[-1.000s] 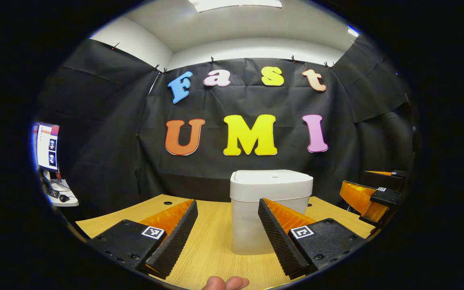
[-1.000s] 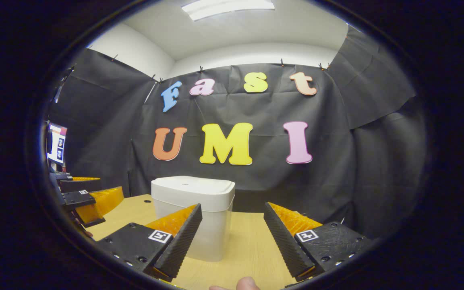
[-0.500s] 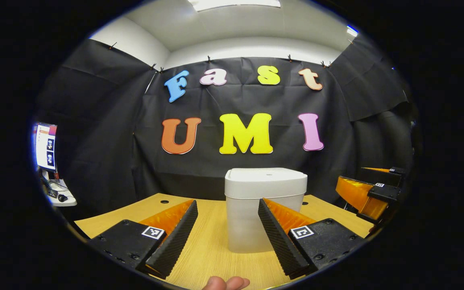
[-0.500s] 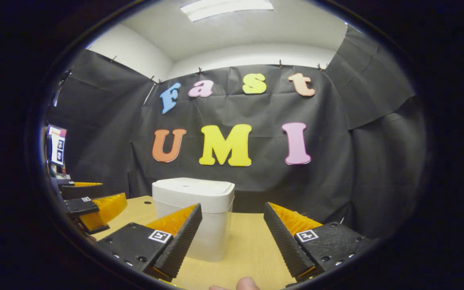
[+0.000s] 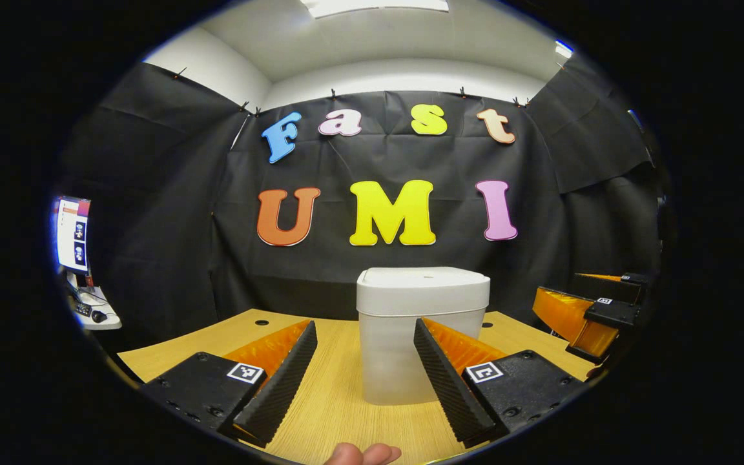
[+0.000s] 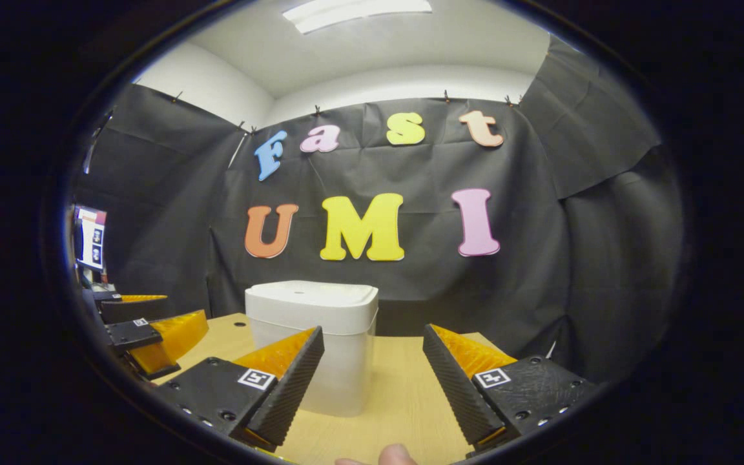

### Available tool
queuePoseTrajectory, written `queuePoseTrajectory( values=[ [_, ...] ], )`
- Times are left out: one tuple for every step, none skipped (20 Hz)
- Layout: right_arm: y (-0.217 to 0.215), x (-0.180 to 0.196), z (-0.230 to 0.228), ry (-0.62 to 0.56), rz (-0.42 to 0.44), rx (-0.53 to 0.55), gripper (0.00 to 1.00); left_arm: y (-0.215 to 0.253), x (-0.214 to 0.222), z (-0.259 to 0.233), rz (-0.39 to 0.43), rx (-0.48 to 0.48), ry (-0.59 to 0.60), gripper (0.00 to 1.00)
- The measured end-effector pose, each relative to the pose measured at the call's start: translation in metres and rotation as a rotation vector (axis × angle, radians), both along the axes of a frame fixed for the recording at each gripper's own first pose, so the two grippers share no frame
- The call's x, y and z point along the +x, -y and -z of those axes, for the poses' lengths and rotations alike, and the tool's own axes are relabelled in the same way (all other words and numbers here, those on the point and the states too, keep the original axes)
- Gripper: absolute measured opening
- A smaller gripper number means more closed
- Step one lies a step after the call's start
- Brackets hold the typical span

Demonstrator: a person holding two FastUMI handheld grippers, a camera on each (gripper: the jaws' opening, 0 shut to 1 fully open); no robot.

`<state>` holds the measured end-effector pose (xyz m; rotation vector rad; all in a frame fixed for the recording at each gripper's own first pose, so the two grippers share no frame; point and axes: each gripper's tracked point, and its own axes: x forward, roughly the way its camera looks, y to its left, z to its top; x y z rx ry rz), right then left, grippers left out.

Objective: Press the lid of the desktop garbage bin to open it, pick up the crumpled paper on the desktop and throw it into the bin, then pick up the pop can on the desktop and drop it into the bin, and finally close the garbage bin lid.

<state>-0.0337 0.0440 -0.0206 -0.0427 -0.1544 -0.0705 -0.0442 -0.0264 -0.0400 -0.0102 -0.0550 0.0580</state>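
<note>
Garbage bin (image 5: pixel 422 336) stands upright on the wooden desktop (image 5: pixel 340 394), near its back edge, in front of the black cloth wall. Lid (image 5: pixel 423 281) is down, sitting flush on the body. No brand or readable writing on the bin; one small dark mark sits at the centre of the lid top, too small to make out.

Left gripper (image 5: pixel 364 378): fingers spread wide, nothing between them but desktop and the bin's lower body beyond. It hangs above the desktop, apart from the bin. Each finger block carries a small square black-and-white marker (a coded tag, not text). Fingertips of the holding hand (image 5: pixel 362 454) show at the bottom edge.

Right gripper (image 6: pixel 372 384): fingers likewise spread, holding nothing; the bin (image 6: pixel 312 342) lies ahead and to its left, partly hidden behind its left finger. In the left gripper view this gripper (image 5: pixel 588 310) shows at the far right edge, beside the bin and clear of it.

A monitor (image 5: pixel 73 234) with a keyboard and mouse below it stands past the left end of the desktop; screen content not legible. A ceiling light (image 6: pixel 356 13) is on overhead.
</note>
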Motion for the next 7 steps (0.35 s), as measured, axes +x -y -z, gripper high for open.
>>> queuePoseTrajectory(
  values=[
    [-0.0011,0.0001,0.0001,0.001,0.0,-0.002,0.96,-0.001,0.0009,-0.0003,-0.002,0.002,-0.001,0.97],
    [-0.0019,0.0007,0.0001,0.001,0.0,-0.003,0.96,-0.0024,0.0011,-0.0017,-0.003,0.002,0.001,0.98],
    [-0.0033,0.0009,0.0006,0.002,-0.001,-0.003,0.96,-0.0026,0.0007,-0.001,-0.002,0.002,0.001,0.98],
    [-0.0051,0.0012,0.0015,0.002,-0.004,-0.002,0.96,-0.0028,0.0007,-0.001,-0.002,0.003,0.0,0.98],
    [-0.0067,0.0011,0.0021,0.001,-0.005,-0.001,0.96,-0.0034,0.0016,-0.0019,-0.002,0.006,0.001,0.98],
    [-0.0078,0.0016,0.0034,0.001,-0.007,-0.002,0.96,-0.0042,0.0012,-0.0015,-0.001,0.007,-0.003,0.98],
    [-0.009,0.0018,0.0039,0.0,-0.007,-0.002,0.96,-0.0047,0.0018,-0.0008,-0.001,0.007,-0.009,0.97]
  ],
)
